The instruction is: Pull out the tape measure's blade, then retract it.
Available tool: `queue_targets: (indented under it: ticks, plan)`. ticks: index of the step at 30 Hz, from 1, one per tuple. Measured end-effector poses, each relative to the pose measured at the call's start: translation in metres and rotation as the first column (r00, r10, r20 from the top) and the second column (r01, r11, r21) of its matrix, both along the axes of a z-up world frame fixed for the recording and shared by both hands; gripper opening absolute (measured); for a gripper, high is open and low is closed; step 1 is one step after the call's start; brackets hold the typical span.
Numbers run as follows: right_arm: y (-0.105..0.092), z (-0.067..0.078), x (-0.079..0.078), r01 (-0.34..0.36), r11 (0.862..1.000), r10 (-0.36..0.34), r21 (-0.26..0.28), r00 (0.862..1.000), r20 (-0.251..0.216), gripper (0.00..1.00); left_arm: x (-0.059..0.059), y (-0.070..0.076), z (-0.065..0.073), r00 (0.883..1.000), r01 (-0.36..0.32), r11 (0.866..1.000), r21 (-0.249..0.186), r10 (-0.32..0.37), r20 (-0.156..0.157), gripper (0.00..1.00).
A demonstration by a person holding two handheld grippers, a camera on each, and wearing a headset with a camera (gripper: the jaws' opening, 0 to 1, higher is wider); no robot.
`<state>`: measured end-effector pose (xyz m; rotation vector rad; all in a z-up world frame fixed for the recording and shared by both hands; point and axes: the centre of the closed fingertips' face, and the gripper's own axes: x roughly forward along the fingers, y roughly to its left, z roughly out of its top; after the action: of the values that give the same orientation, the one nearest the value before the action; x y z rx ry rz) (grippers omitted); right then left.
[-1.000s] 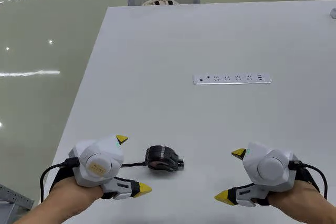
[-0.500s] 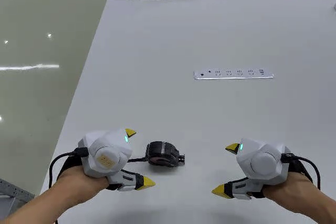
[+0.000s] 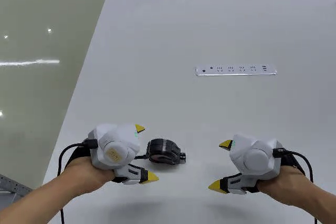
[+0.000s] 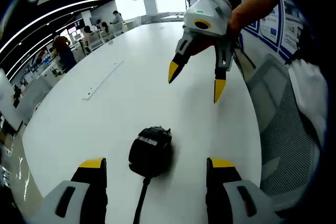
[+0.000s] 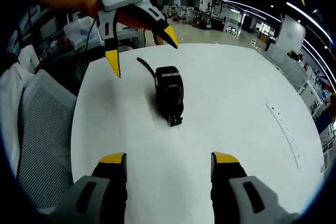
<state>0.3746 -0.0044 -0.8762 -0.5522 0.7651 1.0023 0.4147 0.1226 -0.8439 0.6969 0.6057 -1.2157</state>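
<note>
Head view, tape measure (image 3: 165, 151) on white table (image 3: 210, 30), left gripper (image 3: 146, 152) just beside it, jaws spread and empty, right gripper (image 3: 220, 164) near, jaws likewise spread, empty.

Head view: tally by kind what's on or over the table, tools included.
tape measure: 1
power strip: 1
tools: 2 (left tool, right tool), both open
total: 4
</note>
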Motion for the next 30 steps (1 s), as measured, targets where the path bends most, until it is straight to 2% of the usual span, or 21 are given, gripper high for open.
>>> queue_targets:
  ticks: [17,30]
  plan:
    - [0.019,-0.014,0.011,-0.067,0.998,0.067,-0.010,0.998,-0.009,0.63,0.012,-0.011,-0.010,0.998,0.069,0.997,0.023,-0.069,0.009,0.69]
    - [0.029,-0.026,0.023,-0.107,0.994,0.107,-0.017,0.994,-0.012,0.59,0.016,-0.018,-0.019,0.992,0.122,0.992,0.044,-0.123,0.005,0.65]
